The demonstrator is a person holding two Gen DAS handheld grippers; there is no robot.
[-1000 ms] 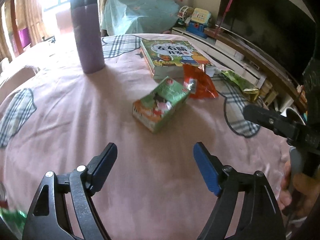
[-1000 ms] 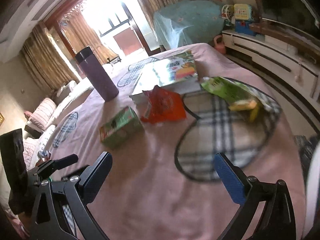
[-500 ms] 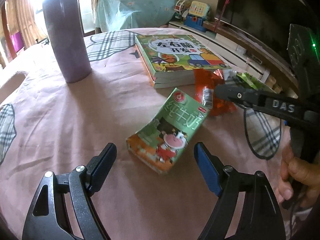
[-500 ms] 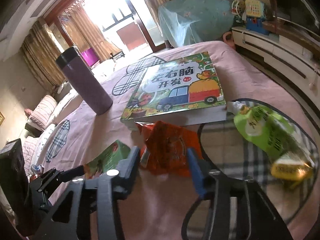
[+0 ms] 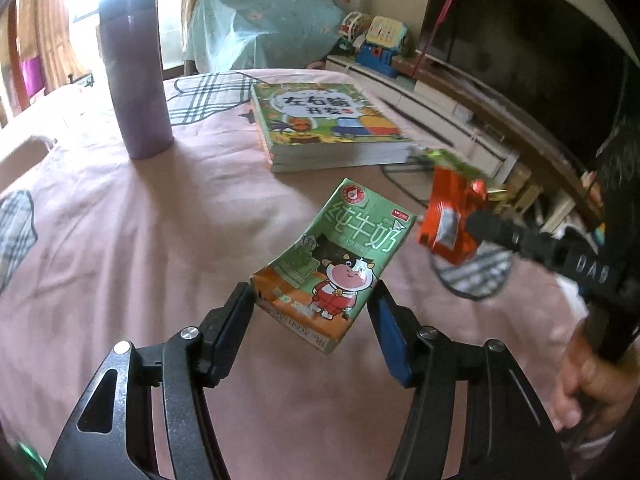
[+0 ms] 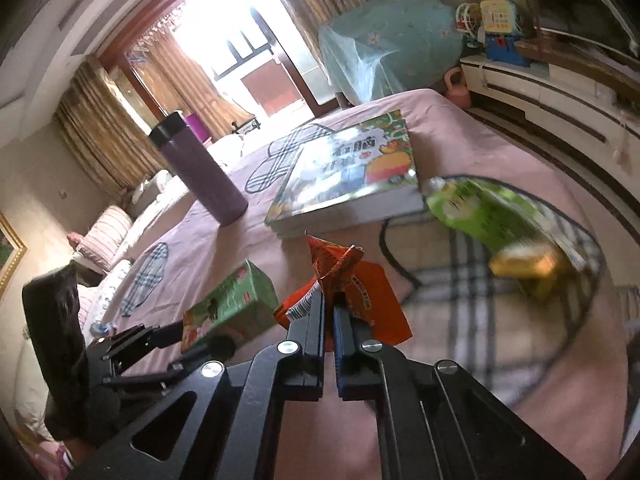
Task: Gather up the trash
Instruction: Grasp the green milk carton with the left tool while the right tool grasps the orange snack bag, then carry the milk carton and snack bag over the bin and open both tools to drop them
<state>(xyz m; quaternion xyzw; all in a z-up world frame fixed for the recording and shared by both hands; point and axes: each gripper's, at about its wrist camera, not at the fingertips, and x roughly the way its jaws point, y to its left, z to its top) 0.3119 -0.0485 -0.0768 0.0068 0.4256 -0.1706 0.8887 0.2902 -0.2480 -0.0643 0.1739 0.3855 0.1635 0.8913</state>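
The right gripper, wide open a second ago, has clamped the orange wrapper between its fingers. The left gripper has advanced; its closing fingers now flank the milk carton.

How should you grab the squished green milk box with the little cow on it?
Take the milk carton by its two long sides at the near orange end, coming in from that end, along its length. It lies flat on the pink tablecloth, dented in the middle, so the firmer end looks the safer hold. The left gripper already straddles that end, jaws closing.
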